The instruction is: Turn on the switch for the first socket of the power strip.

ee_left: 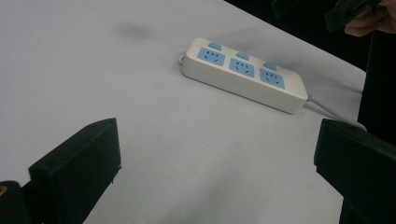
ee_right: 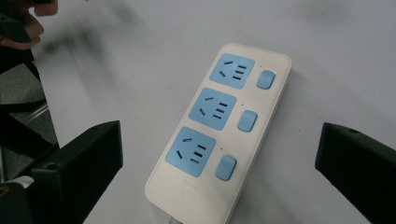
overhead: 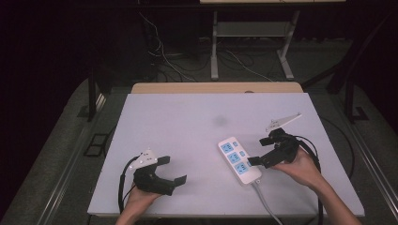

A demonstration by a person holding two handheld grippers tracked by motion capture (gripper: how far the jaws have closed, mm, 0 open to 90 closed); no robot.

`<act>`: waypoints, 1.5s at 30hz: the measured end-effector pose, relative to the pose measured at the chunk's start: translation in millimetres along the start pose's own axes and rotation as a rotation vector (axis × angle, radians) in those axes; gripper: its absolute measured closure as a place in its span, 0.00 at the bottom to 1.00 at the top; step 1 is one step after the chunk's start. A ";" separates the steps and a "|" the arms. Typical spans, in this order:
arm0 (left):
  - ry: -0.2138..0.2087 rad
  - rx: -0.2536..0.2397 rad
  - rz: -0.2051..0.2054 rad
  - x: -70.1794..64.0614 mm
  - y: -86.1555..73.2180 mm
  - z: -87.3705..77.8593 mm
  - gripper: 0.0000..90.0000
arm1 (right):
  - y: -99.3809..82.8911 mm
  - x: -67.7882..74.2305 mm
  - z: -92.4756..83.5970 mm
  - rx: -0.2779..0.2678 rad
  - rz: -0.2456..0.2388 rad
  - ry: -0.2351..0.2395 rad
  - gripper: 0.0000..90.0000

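High view: power strip (overhead: 238,160) flat on the white surface (overhead: 187,126), right of centre, cord (overhead: 267,204) trailing toward the near edge. Right tool (overhead: 263,150) just beside its right side, jaws wide, holding nothing. Left tool (overhead: 171,171) well apart to the left, also wide and empty.

Left gripper view: strip (ee_left: 245,74) lying far ahead, beyond the spread jaws.

Right gripper view: strip (ee_right: 219,130) framed between parted jaws, three blue sockets and switches facing up. Likely the approach step; next, lowering and closing across the casing or pressing a switch.
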State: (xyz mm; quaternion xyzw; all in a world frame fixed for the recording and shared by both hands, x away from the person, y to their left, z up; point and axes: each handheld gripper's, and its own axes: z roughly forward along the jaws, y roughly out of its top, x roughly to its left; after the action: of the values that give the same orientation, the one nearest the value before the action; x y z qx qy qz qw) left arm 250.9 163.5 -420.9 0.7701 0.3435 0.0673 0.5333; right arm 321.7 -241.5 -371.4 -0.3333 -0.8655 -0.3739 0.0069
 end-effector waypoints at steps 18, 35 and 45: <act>0.001 -0.011 0.011 0.2 -0.4 -0.3 0.00 | 2.1 -6.8 8.1 0.067 -0.027 -0.003 0.48; -0.004 -0.026 0.019 0.0 -0.6 -0.8 0.00 | 2.3 -11.4 21.6 0.127 -0.052 0.076 0.79; -0.003 -0.022 0.019 0.5 -0.6 -0.6 0.00 | 1.4 -13.9 29.8 0.166 -0.058 0.083 0.87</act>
State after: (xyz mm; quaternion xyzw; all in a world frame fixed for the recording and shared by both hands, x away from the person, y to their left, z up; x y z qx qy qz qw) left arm 250.6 164.4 -421.2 0.7675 0.3349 0.0750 0.5414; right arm 340.3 -229.3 -395.6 -0.2907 -0.9017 -0.3145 0.0594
